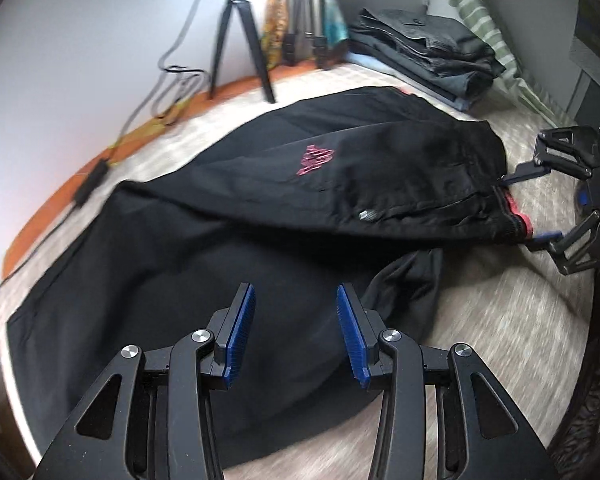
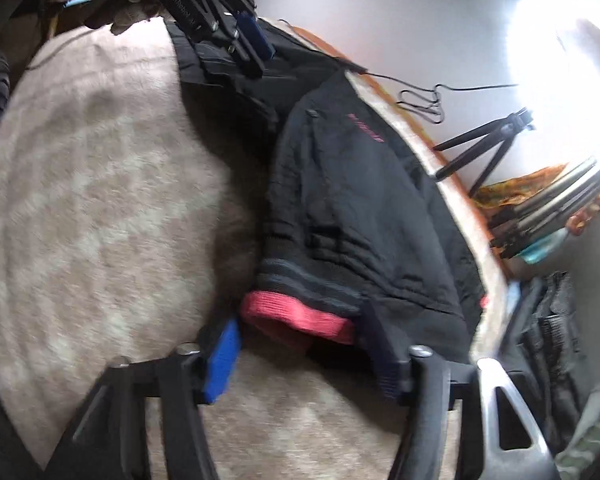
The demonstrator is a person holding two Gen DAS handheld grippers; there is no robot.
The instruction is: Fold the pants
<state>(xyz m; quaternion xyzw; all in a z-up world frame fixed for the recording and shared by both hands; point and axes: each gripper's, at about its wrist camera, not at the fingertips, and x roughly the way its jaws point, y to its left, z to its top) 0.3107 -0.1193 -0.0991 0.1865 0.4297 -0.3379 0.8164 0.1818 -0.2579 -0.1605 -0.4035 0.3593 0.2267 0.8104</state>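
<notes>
Black pants (image 1: 260, 208) with a pink logo (image 1: 315, 159) lie spread on a beige patterned bed cover (image 1: 500, 320). One leg is folded over the other. My left gripper (image 1: 296, 312) is open and empty, hovering over the lower leg. My right gripper (image 1: 528, 208) is open at the waistband, its jaws on either side of the pink inner band (image 1: 518, 216). In the right wrist view the right gripper (image 2: 300, 344) stands open around the pink waistband (image 2: 296, 316) of the pants (image 2: 360, 220). The left gripper (image 2: 248, 48) shows at the far end.
A stack of folded dark clothes (image 1: 428, 44) lies at the far corner beside a striped pillow (image 1: 476, 12). A small tripod (image 1: 240, 36), cables (image 1: 172, 88) and a second tripod (image 1: 304, 12) stand along the orange bed edge (image 1: 60, 192) by the wall.
</notes>
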